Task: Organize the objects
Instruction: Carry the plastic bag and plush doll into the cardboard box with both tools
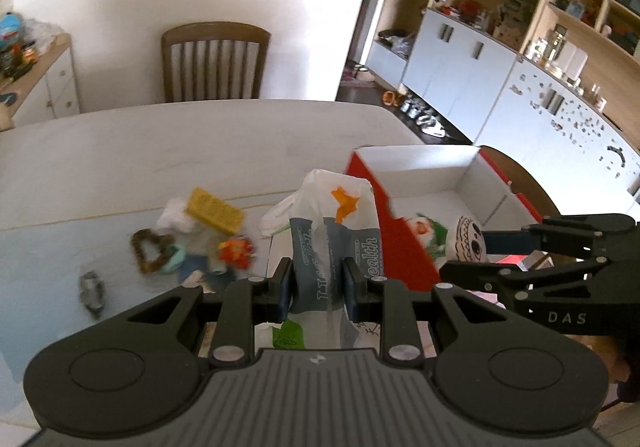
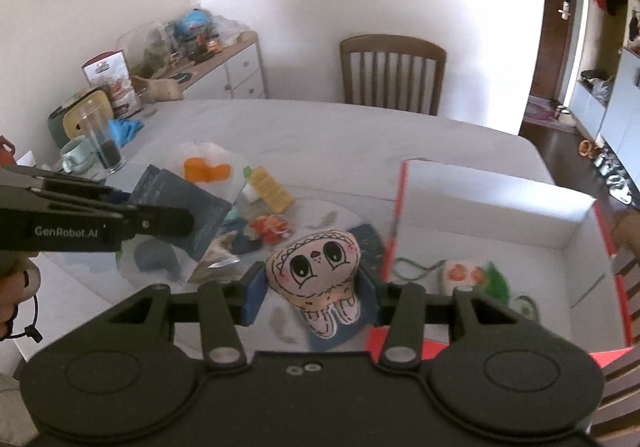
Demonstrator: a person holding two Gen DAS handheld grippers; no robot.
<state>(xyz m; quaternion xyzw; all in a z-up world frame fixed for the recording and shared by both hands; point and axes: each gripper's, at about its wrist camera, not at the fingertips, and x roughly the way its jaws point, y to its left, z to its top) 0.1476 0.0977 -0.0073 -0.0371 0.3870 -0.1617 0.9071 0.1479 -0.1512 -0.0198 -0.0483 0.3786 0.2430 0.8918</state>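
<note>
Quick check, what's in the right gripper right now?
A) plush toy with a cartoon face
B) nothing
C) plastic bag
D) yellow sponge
A: the right wrist view shows the right gripper closed on the pink plush toy, its blue fingers pressing both sides; the plastic bag sits in the left gripper, and the yellow sponge lies on the table.

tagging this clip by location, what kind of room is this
Most likely a home dining room open to a kitchen: a large pale dining table with a wooden slat-back chair behind it, white cupboards with open shelves of jars, and a cluttered sideboard.
</note>
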